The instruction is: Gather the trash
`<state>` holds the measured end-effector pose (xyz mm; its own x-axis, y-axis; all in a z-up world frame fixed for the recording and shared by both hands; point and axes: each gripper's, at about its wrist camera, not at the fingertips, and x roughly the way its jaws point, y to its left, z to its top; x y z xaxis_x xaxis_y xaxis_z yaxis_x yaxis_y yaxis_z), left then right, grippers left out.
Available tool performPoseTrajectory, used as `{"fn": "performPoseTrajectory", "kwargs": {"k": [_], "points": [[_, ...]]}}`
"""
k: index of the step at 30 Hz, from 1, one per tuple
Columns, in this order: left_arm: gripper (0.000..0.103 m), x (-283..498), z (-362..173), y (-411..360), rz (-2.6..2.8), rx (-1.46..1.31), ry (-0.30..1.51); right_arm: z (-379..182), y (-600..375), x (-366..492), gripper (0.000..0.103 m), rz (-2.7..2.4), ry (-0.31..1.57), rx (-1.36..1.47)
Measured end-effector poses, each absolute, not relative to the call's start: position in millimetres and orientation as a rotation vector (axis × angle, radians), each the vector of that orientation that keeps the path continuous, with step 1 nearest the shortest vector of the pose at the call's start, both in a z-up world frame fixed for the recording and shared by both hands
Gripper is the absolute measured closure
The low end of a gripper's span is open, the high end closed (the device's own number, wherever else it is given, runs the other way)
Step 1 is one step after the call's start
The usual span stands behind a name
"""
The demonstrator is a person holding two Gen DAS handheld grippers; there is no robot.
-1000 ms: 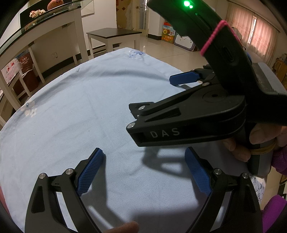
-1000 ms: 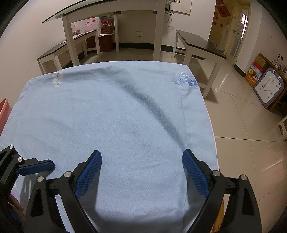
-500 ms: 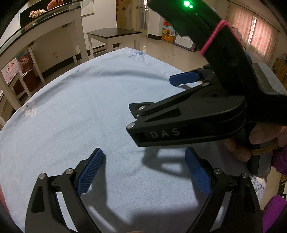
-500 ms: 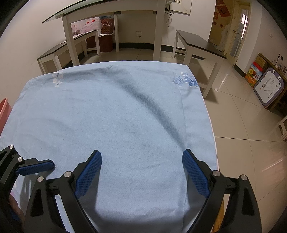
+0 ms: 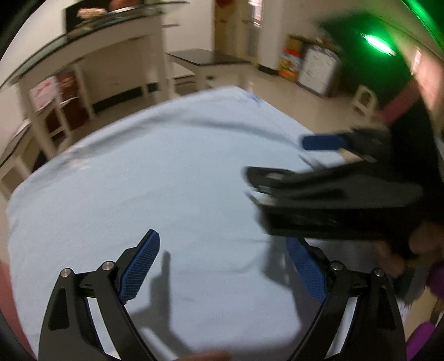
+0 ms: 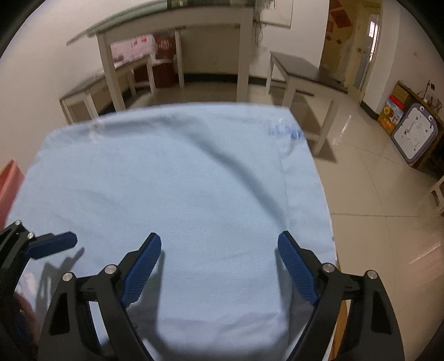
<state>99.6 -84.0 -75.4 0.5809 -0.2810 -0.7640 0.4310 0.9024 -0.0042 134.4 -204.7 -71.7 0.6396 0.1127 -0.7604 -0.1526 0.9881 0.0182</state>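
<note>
Fingers on the left gripper [image 5: 222,241] spread wide over the blue cloth [image 5: 138,180] on the desk, nothing pinched between them. Same deal with the right gripper [image 6: 219,238] from its own camera: blue pads far apart, only cloth underneath, sitting close to the cloth's right edge next to the tiled floor [image 6: 374,194].

Only in the left view:
- right gripper [image 5: 277,158] from the side, badly smeared with blur, over the right part of the cloth
- one blue finger [image 5: 324,143] of it poking toward the middle
- a hand [image 5: 396,250] wrapped around the grip underneath
- a bright green light [image 5: 377,44] way up top
- a small white stool [image 5: 363,97] out on the floor

Only in the right view:
- a sliver of something pink [image 6: 9,183] at the left edge, just beside the cloth
- one blue finger [image 6: 52,244] of the left gripper sticking in low on the left, with its shadow on the cloth
- a long dark curved shadow line across the cloth

Shared by both: dark-topped side table [image 6: 305,72] and glass-topped table [image 6: 166,16] in the background.

Trash: not spotted in either view, so can't tell where.
</note>
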Motion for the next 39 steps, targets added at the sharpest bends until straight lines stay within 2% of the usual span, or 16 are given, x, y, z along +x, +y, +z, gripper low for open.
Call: {"fn": "performPoseTrajectory", "kwargs": {"k": [17, 27, 39], "points": [[0.019, 70, 16, -5, 0.012, 0.049, 0.604, 28, -155, 83, 0.019, 0.186, 0.53, 0.011], [0.019, 54, 34, 5, 0.063, 0.01, 0.569, 43, -161, 74, 0.019, 0.167, 0.493, 0.026], [0.019, 52, 34, 7, 0.074, 0.009, 0.569, 33, -169, 77, 0.019, 0.146, 0.515, 0.02]]}}
